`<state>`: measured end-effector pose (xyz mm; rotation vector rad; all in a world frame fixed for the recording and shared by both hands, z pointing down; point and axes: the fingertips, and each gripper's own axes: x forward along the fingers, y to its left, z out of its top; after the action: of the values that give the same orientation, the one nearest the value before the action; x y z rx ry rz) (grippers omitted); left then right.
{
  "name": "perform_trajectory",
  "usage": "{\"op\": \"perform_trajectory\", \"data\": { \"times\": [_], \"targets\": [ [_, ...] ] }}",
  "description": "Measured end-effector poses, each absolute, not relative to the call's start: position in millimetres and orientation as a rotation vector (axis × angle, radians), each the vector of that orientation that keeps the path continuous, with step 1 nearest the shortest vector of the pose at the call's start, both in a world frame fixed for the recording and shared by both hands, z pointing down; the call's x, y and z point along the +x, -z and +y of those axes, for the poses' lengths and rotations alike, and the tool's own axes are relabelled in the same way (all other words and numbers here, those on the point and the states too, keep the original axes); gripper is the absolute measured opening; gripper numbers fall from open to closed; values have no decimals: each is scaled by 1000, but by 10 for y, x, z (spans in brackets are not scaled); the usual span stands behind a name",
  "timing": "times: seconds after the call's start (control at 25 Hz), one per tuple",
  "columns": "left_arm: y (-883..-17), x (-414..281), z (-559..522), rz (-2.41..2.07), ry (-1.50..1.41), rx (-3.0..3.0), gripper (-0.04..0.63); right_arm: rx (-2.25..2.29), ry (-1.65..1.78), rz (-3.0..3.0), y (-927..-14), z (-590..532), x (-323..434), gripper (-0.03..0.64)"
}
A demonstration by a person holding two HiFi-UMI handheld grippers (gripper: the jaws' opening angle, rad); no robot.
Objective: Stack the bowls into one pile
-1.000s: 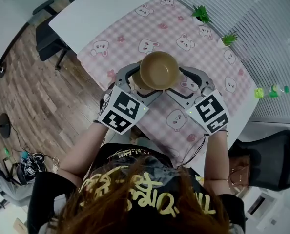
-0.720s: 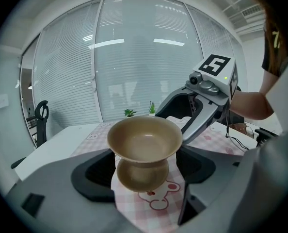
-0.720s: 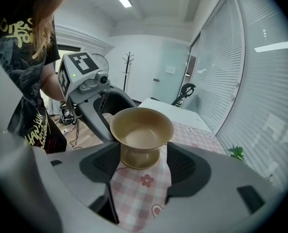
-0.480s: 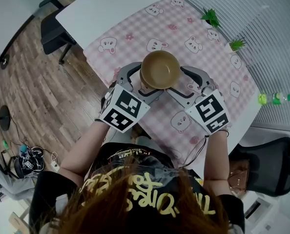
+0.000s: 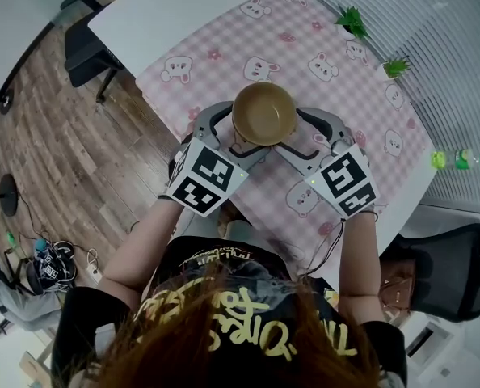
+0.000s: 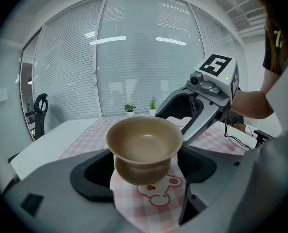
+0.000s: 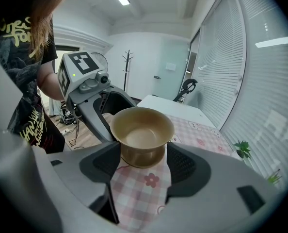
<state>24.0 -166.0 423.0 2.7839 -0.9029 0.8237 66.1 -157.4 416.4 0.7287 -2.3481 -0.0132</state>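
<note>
Head view: bowl stack point(image 5: 263, 113) sits on the pink checked tablecloth point(image 5: 224, 55), near the table's near edge. Left gripper point(image 5: 228, 136) and right gripper point(image 5: 305, 136) flank it left and right, jaws spread around its base.

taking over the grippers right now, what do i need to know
Left gripper: jaws open, one on each side of the lower bowl, with gaps showing.
Right gripper: jaws open, flanking the same bowl from the opposite side and closer to it; I cannot tell if they touch it.
Things: the top bowl sits nested in the lower bowl, and the pile stands on the pink checked cloth between the two grippers.
Done: the two bowls form one pile; no other bowl shows on the table.
Left: probably only to back both grippers away without nudging the pile.
</note>
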Motion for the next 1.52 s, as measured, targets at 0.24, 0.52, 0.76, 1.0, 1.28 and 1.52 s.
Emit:
{"op": "perform_trajectory", "data": {
  "times": [0.24,0.52,0.76,1.0,1.28,1.52],
  "targets": [
    [-4364,231,-1661,-884,-840,2767,408,720,-14,-2334,-4295,-1579,650,302],
    [-4516,234,-1686,-874,-869,2757,411,720,-39,-2323,-4444,-1601,652,302],
    [-4606,235,-1689,-870,-886,2757,417,722,-76,-2313,-4569,-1606,653,302],
    [-4672,233,-1695,-881,-954,2780,423,722,-92,-2300,-4627,-1614,654,302],
    [-4734,234,-1675,-909,-1075,2809,428,726,-99,-2288,-4668,-1598,673,302],
    [-4778,221,-1690,-913,-1117,2791,433,722,-110,-2286,-4682,-1597,671,304]
  ]
}}
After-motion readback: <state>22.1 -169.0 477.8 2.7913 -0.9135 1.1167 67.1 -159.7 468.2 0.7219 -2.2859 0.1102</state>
